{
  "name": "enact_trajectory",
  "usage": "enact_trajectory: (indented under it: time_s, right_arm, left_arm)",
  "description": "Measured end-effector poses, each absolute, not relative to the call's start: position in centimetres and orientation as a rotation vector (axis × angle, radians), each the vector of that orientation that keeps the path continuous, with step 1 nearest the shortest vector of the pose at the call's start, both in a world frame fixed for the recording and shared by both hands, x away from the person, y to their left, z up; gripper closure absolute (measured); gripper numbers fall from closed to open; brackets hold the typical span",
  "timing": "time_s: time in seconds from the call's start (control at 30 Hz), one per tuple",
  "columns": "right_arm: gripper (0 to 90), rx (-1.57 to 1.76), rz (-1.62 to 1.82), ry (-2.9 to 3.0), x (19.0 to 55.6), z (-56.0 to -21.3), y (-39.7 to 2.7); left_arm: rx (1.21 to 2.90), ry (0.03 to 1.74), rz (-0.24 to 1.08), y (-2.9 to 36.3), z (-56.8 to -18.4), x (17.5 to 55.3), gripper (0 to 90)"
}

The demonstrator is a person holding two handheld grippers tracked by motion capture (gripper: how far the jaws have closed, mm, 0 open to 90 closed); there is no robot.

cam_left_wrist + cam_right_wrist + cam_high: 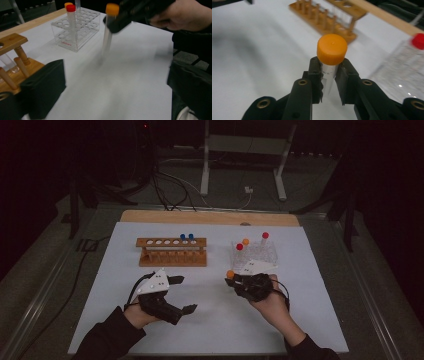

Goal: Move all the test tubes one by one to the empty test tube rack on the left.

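My right gripper [239, 280] is shut on a clear test tube with an orange cap [230, 274], just in front of the clear plastic rack [255, 255]. In the right gripper view the jaws [329, 68] pinch the tube [332, 48] right below its cap. From the left gripper view the same tube [108, 37] hangs tilted above the white sheet, held by the right gripper [130, 15]. My left gripper [184, 294] stands open with nothing between its fingers, in front of the wooden rack [172, 252]; its wide-apart pads [42, 90] frame bare sheet.
The wooden rack holds two blue-capped tubes [186, 237] at its right end. Red- and orange-capped tubes [239, 247] stand in the clear rack [77, 27]. A white sheet [215, 320] covers the table, with a wooden edge [210, 217] at the back.
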State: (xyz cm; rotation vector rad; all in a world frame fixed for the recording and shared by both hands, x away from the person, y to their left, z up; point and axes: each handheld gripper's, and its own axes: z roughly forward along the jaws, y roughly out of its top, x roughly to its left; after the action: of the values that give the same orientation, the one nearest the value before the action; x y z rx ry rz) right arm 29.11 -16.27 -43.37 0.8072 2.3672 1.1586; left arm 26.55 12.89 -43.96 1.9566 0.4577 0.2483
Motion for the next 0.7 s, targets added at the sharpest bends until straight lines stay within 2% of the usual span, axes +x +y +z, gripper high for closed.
enact_trajectory:
  time_s: [0.3, 0.7]
  right_arm:
    - [75.1, 0.723, 1.158, 2.468, 28.0, -44.5, -13.6]
    - [75.1, 0.675, 1.188, 2.496, 27.0, -44.4, -13.0]
  left_arm:
    - [1.917, 0.457, 0.250, 11.9, -43.3, 26.9, 7.0]
    - [1.899, 0.419, 0.249, 9.7, -42.8, 27.4, 26.9]
